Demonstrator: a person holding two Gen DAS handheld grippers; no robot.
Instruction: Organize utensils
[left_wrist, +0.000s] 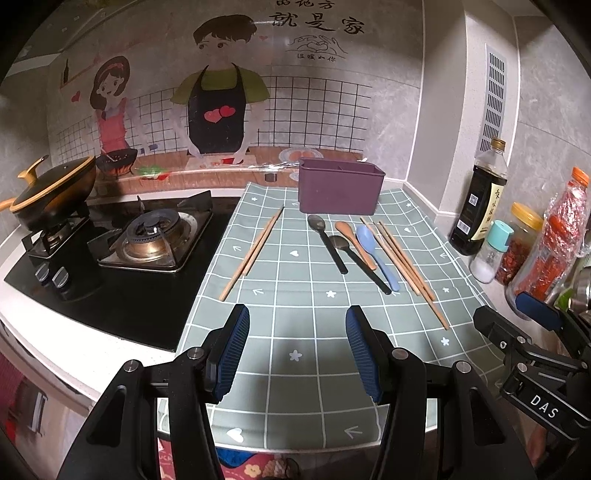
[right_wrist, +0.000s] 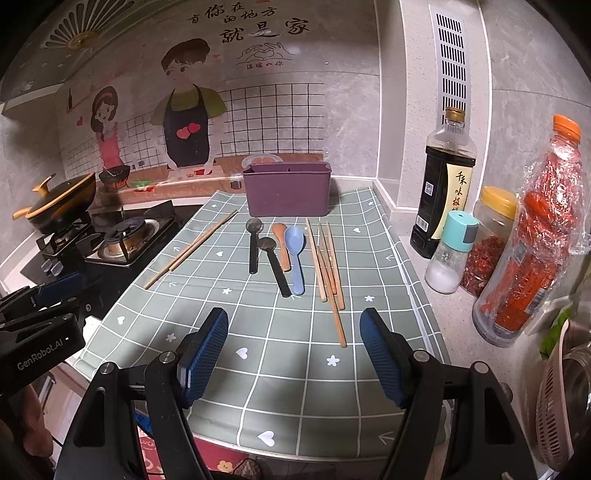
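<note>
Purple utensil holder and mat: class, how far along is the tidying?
Done: nothing; the purple holder shows no utensils. In hand: nothing; left gripper and right gripper are open. Left: spoons, chopsticks and another chopstick pair lie on the mat.

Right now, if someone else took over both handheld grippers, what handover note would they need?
Left gripper: open, empty, hovering over the near part of the green grid-patterned mat.
Right gripper: open, empty, also over the mat's near part.
Purple rectangular plastic utensil holder: at the mat's far edge; nothing shows above its rim.
On the mat: one wooden chopstick pair on the left; two black-handled spoons, a small wooden spoon and a light blue plastic spoon in the middle; more wooden chopsticks on the right.
Done: nothing visibly sorted.
Left: apparently all utensils into the holder.
</note>
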